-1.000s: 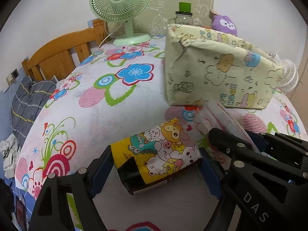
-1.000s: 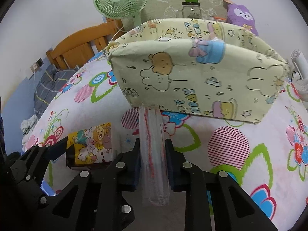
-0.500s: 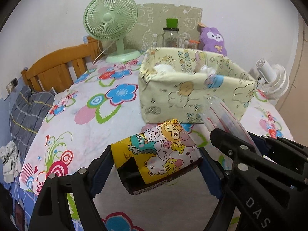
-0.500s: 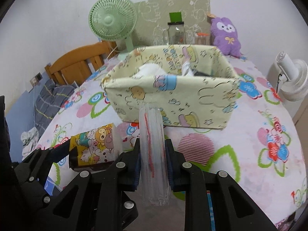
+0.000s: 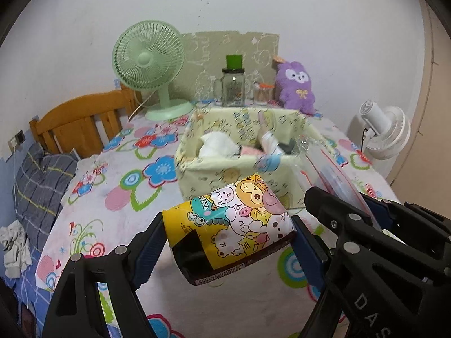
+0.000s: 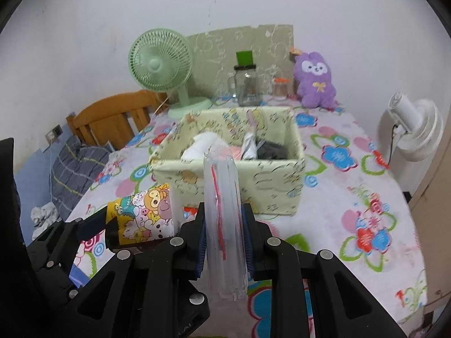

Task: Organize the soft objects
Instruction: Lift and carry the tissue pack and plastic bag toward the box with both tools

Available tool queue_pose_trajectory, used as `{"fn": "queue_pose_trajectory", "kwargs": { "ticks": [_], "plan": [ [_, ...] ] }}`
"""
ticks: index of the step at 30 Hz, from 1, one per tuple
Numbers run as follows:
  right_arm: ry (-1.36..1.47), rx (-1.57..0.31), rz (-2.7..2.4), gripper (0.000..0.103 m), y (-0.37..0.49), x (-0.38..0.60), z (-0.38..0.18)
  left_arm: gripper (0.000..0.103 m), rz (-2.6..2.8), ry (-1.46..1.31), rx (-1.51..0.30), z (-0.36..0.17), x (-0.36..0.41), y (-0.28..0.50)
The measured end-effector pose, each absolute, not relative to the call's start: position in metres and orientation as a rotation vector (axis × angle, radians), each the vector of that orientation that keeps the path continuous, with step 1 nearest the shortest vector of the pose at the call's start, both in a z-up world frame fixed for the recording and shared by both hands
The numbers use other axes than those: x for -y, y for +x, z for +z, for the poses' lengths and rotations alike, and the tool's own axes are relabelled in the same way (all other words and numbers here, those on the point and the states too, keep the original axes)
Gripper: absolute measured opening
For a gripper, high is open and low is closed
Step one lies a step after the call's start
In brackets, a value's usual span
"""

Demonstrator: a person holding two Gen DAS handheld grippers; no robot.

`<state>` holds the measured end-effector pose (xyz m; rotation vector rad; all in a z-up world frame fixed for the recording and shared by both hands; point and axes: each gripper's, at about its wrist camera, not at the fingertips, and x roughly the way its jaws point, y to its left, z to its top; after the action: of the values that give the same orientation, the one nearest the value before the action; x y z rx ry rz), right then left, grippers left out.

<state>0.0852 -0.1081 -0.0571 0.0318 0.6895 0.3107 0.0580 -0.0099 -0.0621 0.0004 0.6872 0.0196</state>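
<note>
My left gripper (image 5: 228, 233) is shut on a yellow cartoon-print tissue pack (image 5: 234, 219) and holds it above the table, in front of the pale yellow fabric basket (image 5: 225, 174). My right gripper (image 6: 224, 231) is shut on a clear plastic packet with red print (image 6: 222, 211), held upright before the same basket (image 6: 276, 188). The basket holds white, pink and dark soft items (image 6: 203, 143). The tissue pack also shows in the right wrist view (image 6: 143, 211), left of the packet.
A green fan (image 6: 160, 62), a glass jar with a green lid (image 6: 246, 84) and a purple plush (image 6: 315, 79) stand at the table's back. A white fan (image 6: 417, 132) is at the right. A wooden headboard (image 5: 81, 124) and bedding lie left.
Both grippers have risen and pulled back from the basket with their loads. The basket's inside has come into view.
</note>
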Motion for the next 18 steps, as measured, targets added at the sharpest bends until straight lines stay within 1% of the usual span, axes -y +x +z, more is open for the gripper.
{"fn": "queue_pose_trajectory", "kwargs": {
  "ticks": [11,18],
  "plan": [
    [0.033,-0.63,0.293,0.025,0.088,0.123,-0.023,0.086,-0.019,0.0,-0.625,-0.031,0.024,0.063],
    [0.049,-0.616,0.305,0.025,0.1,0.127,-0.011,0.086,-0.022,0.001,-0.61,-0.02,0.028,0.072]
  ]
}}
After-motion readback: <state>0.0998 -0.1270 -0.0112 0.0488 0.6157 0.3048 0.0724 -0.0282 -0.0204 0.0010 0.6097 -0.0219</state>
